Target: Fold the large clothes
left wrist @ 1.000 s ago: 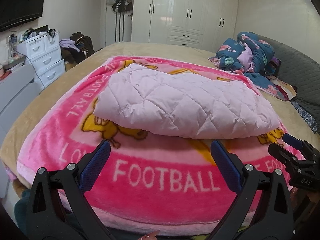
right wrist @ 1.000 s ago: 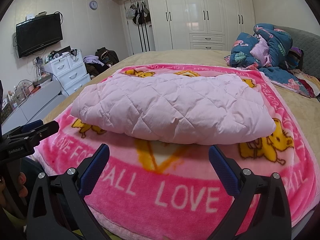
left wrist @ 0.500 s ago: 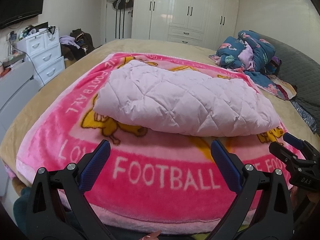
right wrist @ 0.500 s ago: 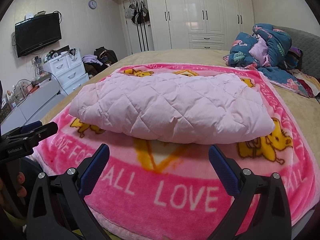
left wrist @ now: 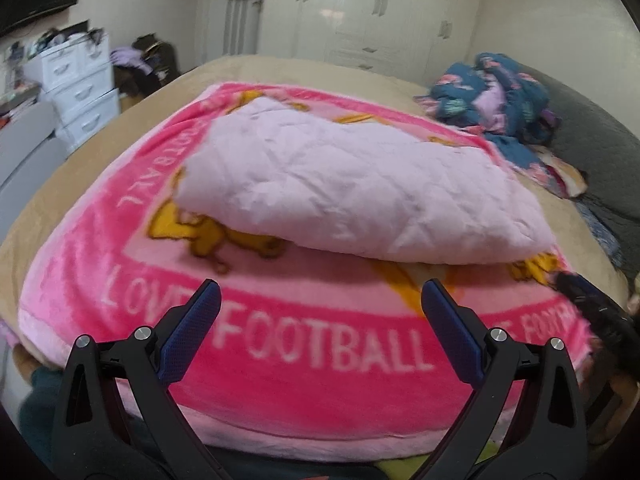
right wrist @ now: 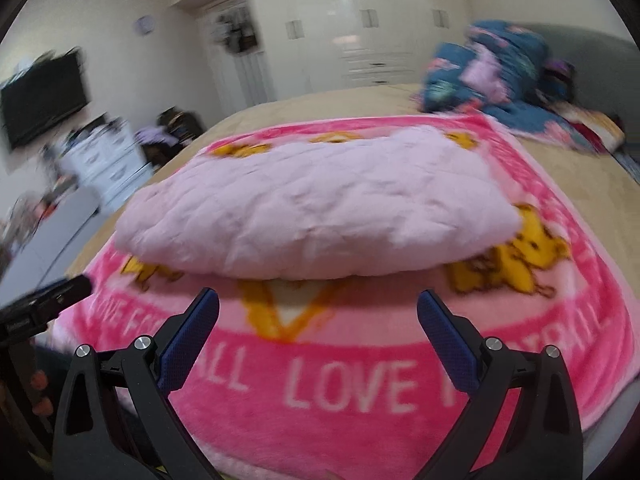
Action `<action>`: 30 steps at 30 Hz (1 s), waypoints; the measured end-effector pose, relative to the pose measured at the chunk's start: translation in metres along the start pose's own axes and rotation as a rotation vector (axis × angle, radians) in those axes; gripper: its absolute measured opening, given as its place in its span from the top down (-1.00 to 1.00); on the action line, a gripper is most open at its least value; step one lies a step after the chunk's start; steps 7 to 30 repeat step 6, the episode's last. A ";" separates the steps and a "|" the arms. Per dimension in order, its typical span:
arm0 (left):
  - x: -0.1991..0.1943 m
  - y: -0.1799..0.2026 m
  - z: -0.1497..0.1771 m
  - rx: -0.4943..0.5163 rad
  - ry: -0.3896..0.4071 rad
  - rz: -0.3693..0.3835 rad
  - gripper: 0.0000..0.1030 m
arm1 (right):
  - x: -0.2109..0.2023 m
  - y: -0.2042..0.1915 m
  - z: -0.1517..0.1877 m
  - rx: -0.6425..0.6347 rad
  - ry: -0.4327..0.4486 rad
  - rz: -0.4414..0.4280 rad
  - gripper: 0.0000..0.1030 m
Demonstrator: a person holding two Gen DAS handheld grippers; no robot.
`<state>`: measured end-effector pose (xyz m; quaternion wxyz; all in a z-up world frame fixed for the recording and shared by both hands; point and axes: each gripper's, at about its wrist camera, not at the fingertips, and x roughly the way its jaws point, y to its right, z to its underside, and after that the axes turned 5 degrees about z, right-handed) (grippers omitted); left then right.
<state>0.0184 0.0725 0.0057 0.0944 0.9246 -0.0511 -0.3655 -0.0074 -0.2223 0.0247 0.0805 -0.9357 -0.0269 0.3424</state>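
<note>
White wardrobes (left wrist: 372, 16) are lining the far wall of a bedroom, and a beige bed (left wrist: 280, 68) is filling the middle of both views. A pink "LOVE FOOTBALL" blanket (left wrist: 320, 344) is lying spread over the near end of the bed, and the pale pink quilted garment (left wrist: 352, 192), already folded into a thick pad, is resting on it.

From the left gripper (left wrist: 320, 300) the garment is sitting at twelve o'clock, a little beyond the fingertips and not touching them, with its long axis running from nine to three o'clock across the view. From the right gripper (right wrist: 318, 300) it is lying the same way, again at twelve o'clock, with its near folded edge just past the tips. Both sets of jaws are spread wide and are gripping nothing. Neither looks clearly nearer; each seems to be facing its own half of the near edge, so I judge a two-handed grasp along that edge is what any further fold calls for.

A heap of blue floral bedding (right wrist: 492, 64) is lying at two o'clock, well apart from the garment. White drawers (left wrist: 76, 76), all closed, are standing at ten o'clock, with blurred clutter on top that I cannot identify. A television (right wrist: 44, 96) is hanging on the left wall.
</note>
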 end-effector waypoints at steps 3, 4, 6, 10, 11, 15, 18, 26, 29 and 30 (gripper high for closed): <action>0.010 -0.047 -0.030 -0.079 -0.025 -0.086 -0.82 | 0.002 0.060 -0.003 0.068 0.041 0.198 -0.92; 0.016 -0.076 -0.047 -0.118 -0.038 -0.130 -0.82 | 0.003 0.090 -0.001 0.104 0.043 0.287 -0.92; 0.027 -0.125 -0.075 -0.182 -0.064 -0.220 -0.82 | 0.003 0.163 0.010 0.194 0.026 0.500 -0.92; 0.027 -0.125 -0.075 -0.182 -0.064 -0.220 -0.82 | 0.003 0.163 0.010 0.194 0.026 0.500 -0.92; 0.027 -0.125 -0.075 -0.182 -0.064 -0.220 -0.82 | 0.003 0.163 0.010 0.194 0.026 0.500 -0.92; 0.027 -0.125 -0.075 -0.182 -0.064 -0.220 -0.82 | 0.003 0.163 0.010 0.194 0.026 0.500 -0.92; 0.027 -0.125 -0.075 -0.182 -0.064 -0.220 -0.82 | 0.003 0.163 0.010 0.194 0.026 0.500 -0.92; 0.027 -0.125 -0.075 -0.182 -0.064 -0.220 -0.82 | 0.003 0.163 0.010 0.194 0.026 0.500 -0.92; 0.027 -0.125 -0.075 -0.182 -0.064 -0.220 -0.82 | 0.003 0.163 0.010 0.194 0.026 0.500 -0.92; 0.027 -0.125 -0.075 -0.182 -0.064 -0.220 -0.82 | 0.003 0.163 0.010 0.194 0.026 0.500 -0.92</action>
